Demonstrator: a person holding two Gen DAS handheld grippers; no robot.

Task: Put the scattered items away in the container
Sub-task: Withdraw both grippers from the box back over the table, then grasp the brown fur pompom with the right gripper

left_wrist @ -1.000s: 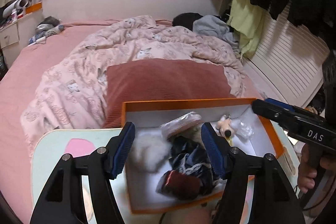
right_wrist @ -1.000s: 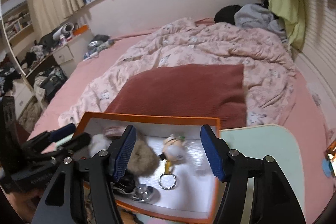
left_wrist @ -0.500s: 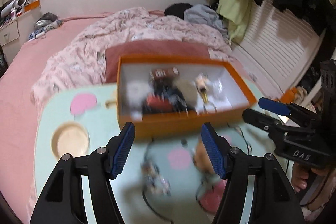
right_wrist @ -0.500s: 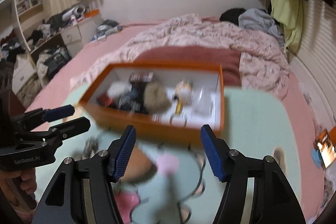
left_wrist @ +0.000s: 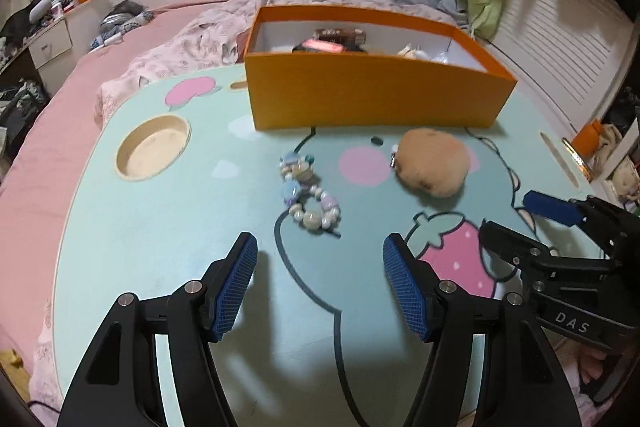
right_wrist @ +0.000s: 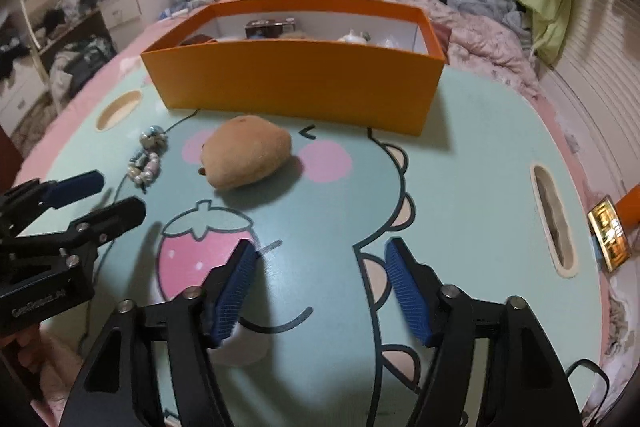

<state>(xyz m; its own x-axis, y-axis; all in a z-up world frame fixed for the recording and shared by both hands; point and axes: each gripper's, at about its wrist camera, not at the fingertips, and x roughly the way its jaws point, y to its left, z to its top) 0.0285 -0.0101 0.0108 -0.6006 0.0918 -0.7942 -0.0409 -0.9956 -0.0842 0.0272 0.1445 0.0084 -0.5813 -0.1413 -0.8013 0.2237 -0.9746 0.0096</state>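
Left wrist view: my left gripper (left_wrist: 318, 285) hangs spread and empty, right gripper (right_wrist: 318, 289) widening with nothing between, both pulled back from over the orange box (left_wrist: 372, 99); bead charm (left_wrist: 308, 197) and brown plush (left_wrist: 434, 163) remain loose near it, unpicked.
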